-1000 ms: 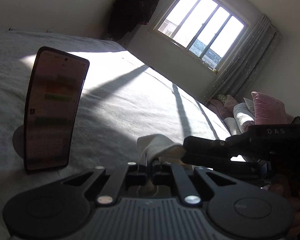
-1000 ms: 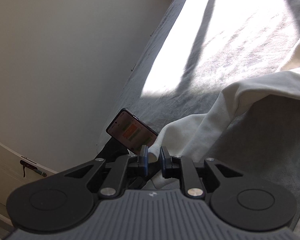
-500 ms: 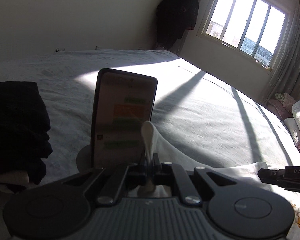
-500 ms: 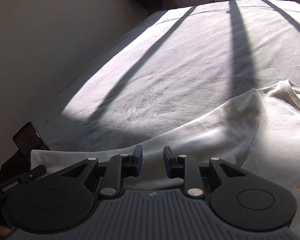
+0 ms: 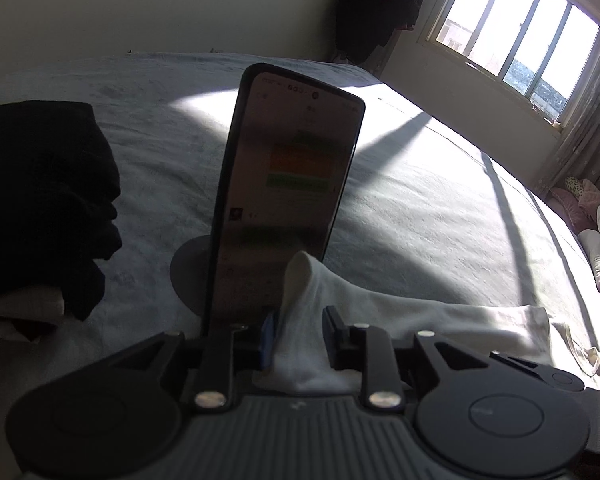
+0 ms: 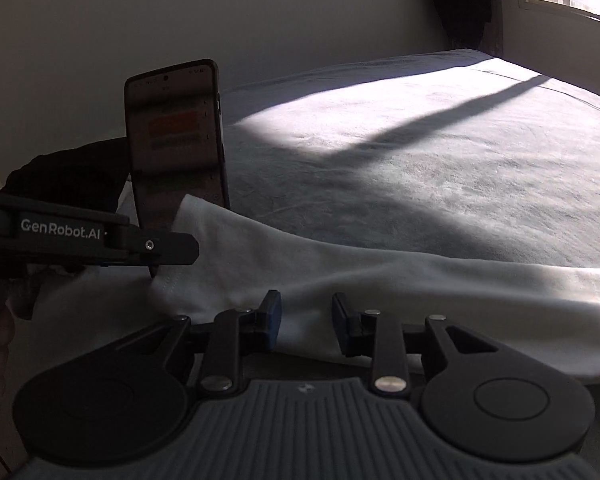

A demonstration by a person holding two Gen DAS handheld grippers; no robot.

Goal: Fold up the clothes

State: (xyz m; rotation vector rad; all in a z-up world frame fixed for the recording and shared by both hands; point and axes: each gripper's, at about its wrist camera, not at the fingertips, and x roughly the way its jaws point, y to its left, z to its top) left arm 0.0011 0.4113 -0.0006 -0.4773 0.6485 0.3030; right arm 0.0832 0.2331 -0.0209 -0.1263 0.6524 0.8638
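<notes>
The left claw (image 5: 299,334), pressed on the white shirt (image 5: 380,320) half a second ago, now stands spread with a raised fold of it between its fingers. The right claw (image 6: 306,320) stays spread, just over the shirt on the bed (image 6: 420,152). The upright phone (image 5: 288,200) looms nearer; dark folded clothes (image 5: 40,200) lie beyond.

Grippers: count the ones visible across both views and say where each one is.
2. The left gripper has white garment cloth between its parted fingers, in front of the phone. The right gripper hangs open over the garment's near edge.
</notes>
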